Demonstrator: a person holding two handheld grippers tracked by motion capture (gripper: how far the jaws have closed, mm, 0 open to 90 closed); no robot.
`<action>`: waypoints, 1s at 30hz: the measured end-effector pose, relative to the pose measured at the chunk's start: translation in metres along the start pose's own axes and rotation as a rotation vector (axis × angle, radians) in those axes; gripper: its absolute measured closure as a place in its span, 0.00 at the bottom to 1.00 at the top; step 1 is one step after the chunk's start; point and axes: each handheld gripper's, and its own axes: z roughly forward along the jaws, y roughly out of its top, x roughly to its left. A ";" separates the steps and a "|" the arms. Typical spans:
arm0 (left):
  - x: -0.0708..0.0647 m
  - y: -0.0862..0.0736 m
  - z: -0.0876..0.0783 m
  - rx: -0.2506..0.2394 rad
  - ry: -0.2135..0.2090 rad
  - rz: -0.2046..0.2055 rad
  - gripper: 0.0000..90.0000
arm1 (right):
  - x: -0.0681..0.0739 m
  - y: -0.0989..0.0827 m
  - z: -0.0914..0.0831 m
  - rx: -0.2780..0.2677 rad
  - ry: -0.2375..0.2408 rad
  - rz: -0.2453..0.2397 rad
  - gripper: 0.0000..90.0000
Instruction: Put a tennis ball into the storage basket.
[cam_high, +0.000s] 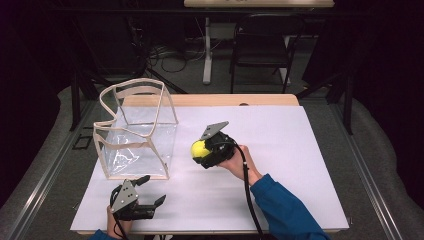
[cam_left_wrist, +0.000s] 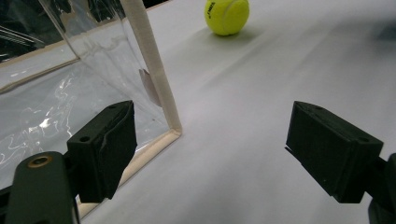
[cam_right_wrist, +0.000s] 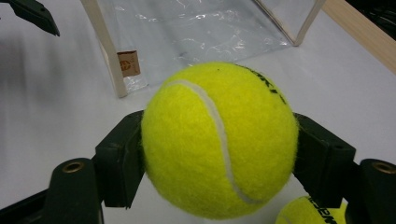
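White table (cam_high: 280, 150), right gripper (cam_high: 200, 150) tilted leftward around tennis ball (cam_high: 199, 148).

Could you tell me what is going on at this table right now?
A person holds a tool in each hand. The right tool is shut on a yellow tennis ball, beside a clear bag with beige trim standing open on the white table. A second ball lies just below. The left tool waits open near the bag's corner.
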 end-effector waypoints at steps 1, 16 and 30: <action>0.000 0.000 0.000 0.000 0.000 0.000 0.18 | 0.000 0.000 0.000 0.000 0.000 0.000 0.29; 0.000 0.000 0.000 0.000 0.000 0.001 0.18 | -0.006 0.006 -0.007 0.010 -0.018 -0.002 0.29; 0.000 0.000 0.000 -0.001 -0.002 0.005 0.18 | -0.014 0.016 -0.015 0.015 -0.030 0.000 0.29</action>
